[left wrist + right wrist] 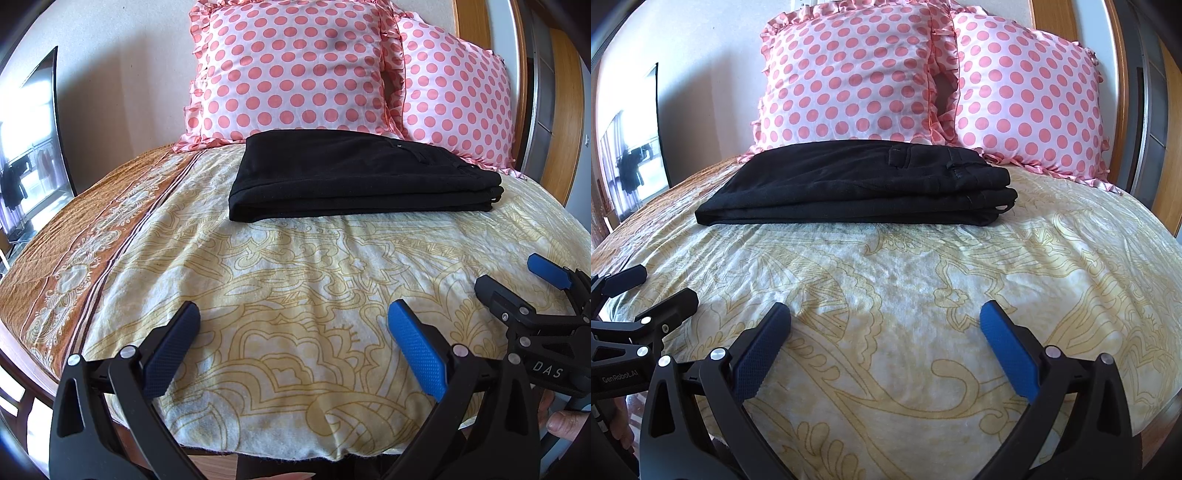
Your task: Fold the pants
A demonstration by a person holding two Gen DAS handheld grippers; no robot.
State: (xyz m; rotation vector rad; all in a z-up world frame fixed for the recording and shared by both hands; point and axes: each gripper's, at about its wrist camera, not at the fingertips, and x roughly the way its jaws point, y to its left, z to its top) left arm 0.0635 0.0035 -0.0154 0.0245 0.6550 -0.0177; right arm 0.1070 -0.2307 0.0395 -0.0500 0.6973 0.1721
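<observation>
Black pants (pixel 354 177) lie folded in a flat stack of layers on the bed, just in front of the pillows; they also show in the right wrist view (pixel 864 188), waistband to the right. My left gripper (pixel 293 314) is open and empty, low over the bedspread near the bed's front edge, well short of the pants. My right gripper (pixel 884 314) is open and empty, beside the left one. The right gripper shows at the right in the left wrist view (pixel 517 280), and the left gripper shows at the left in the right wrist view (pixel 661 288).
A yellow patterned bedspread (pixel 295 280) covers the bed, with an orange border (pixel 74 266) on the left. Two pink polka-dot pillows (pixel 295 70) (pixel 458 96) lean against the wall behind the pants. A wooden headboard or door frame (pixel 1167 122) stands at the right.
</observation>
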